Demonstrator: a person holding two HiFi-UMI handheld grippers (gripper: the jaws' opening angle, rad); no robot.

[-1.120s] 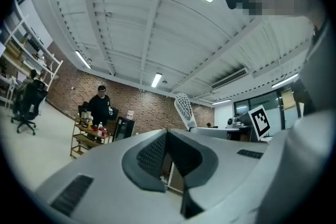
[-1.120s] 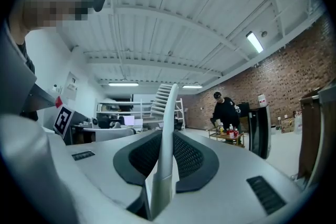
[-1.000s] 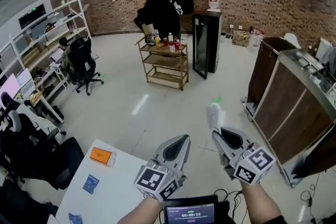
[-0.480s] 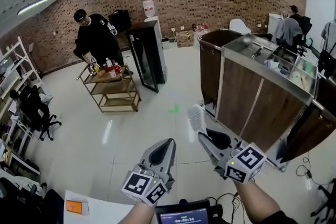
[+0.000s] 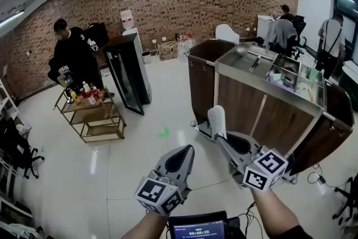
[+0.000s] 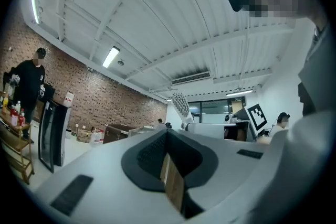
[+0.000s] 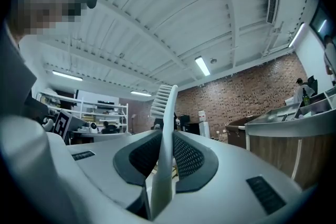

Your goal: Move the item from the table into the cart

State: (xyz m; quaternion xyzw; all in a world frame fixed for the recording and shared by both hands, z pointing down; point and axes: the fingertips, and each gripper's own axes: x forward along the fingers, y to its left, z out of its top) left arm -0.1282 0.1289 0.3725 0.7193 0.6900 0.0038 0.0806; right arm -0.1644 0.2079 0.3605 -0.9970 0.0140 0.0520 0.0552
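At nine o'clock in the head view, a wooden trolley [image 5: 92,120] carries bottles [image 5: 86,92] on its top shelf. At six o'clock the left gripper [image 5: 184,151] is clenched on nothing. Just right of it, the right gripper [image 5: 224,138] grasps the white brush [image 5: 216,119] by its handle, with the bristle head upright beyond the jaws. At three o'clock stands the steel-topped cart [image 5: 251,69]. Its top trays [image 5: 291,78] hold small supplies too blurred to name, and the brown bin [image 5: 202,78] at one o'clock shows no contents. The carry probably goes best with a firm grip and the brush upright, then lowered into an open tray rather than dropped.
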